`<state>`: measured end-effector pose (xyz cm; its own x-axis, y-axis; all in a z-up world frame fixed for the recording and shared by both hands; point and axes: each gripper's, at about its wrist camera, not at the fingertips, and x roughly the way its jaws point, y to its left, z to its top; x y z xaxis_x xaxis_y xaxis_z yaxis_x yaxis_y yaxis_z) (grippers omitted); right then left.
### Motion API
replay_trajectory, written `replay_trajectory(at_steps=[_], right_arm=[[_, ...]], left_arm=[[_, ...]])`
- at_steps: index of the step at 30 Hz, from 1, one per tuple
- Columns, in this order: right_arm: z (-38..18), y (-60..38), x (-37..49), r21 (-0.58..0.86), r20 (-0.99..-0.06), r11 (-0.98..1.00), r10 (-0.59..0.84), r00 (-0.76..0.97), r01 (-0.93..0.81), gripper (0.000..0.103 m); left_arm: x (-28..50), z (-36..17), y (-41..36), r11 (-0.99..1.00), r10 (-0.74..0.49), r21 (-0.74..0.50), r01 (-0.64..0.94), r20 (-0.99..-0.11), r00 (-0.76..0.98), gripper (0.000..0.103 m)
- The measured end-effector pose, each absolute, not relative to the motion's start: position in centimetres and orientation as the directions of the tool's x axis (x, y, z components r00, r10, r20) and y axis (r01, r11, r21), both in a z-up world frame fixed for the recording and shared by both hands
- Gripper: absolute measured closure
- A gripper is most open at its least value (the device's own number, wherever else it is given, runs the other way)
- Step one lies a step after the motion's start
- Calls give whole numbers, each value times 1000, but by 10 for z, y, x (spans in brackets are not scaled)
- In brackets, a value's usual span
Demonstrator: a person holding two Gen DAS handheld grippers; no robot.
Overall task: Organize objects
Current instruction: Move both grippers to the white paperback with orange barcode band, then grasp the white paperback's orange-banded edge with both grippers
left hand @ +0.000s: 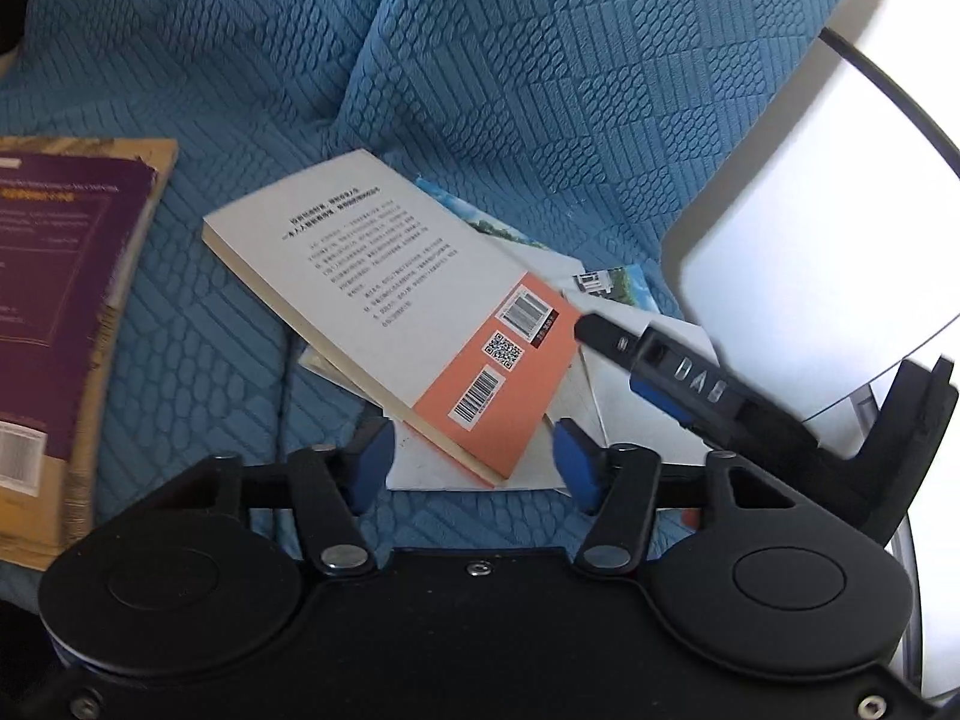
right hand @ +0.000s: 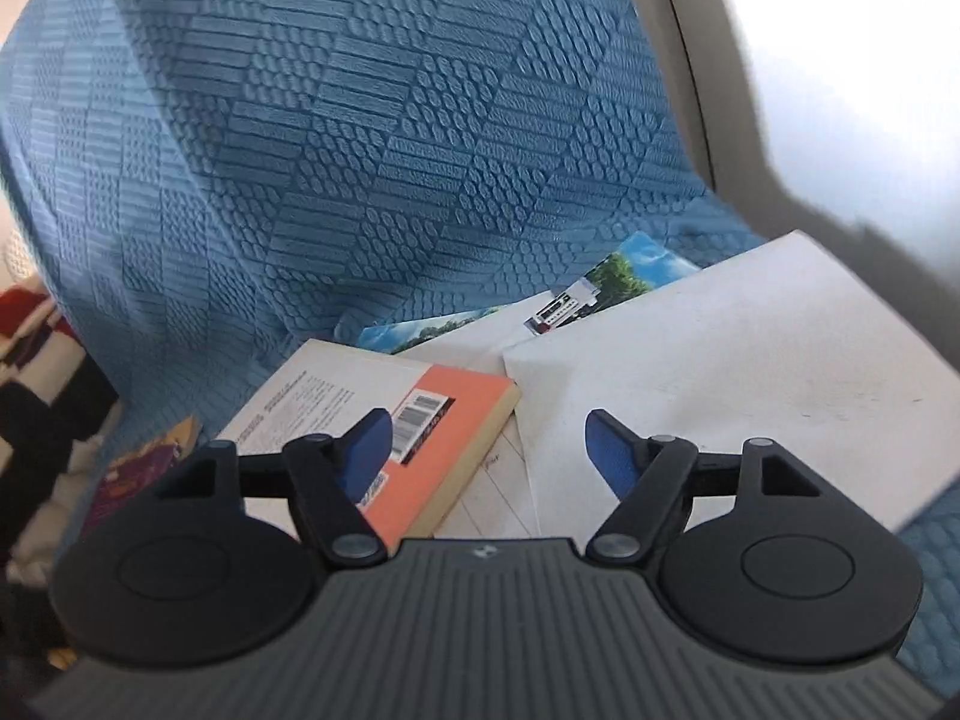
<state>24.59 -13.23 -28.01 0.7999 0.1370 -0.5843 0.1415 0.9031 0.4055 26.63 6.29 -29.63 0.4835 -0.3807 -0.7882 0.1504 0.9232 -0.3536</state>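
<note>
A white and orange paperback (left hand: 396, 300) lies back cover up on a blue quilted sofa cover (left hand: 480, 60), resting on loose white sheets (left hand: 636, 396) and a blue photo brochure (left hand: 618, 288). My left gripper (left hand: 474, 456) is open, its blue pads on either side of the book's near corner. My right gripper (left hand: 606, 336) reaches in from the right over the papers. In the right wrist view my right gripper (right hand: 489, 444) is open above the same book (right hand: 432, 438) and a large white sheet (right hand: 720, 372).
A purple and tan book stack (left hand: 66, 312) lies on the sofa at left. A white panel and round table edge (left hand: 810, 210) stand at right. The brochure (right hand: 600, 288) lies against the sofa backrest (right hand: 360, 120).
</note>
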Motion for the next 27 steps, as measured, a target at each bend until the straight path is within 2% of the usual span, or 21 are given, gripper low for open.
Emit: replay_trajectory(at_steps=[4, 8, 11, 20, 24, 27], right_arm=[[-283, -135, 261, 452, -574, 881, 167, 802, 140, 29], [-290, -126, 281, 426, -593, 898, 188, 783, 107, 30], [-291, -121, 289, 401, -595, 912, 187, 782, 87, 30], [-296, -121, 300, 396, -592, 917, 216, 777, 47, 28], [-297, -130, 297, 487, -570, 873, 294, 767, 28, 28], [-302, -147, 296, 609, -528, 792, 359, 770, 49, 28]], left_arm=[[276, -311, 60, 923, -378, -367, 117, -806, 456, 60], [285, -325, 60, 928, -361, -365, 72, -834, 418, 71], [288, -328, 65, 916, -379, -398, 44, -826, 418, 73], [294, -331, 64, 919, -376, -392, 45, -834, 403, 76], [296, -333, 66, 914, -384, -403, 40, -833, 398, 78], [297, -333, 69, 911, -389, -410, 32, -832, 397, 78]])
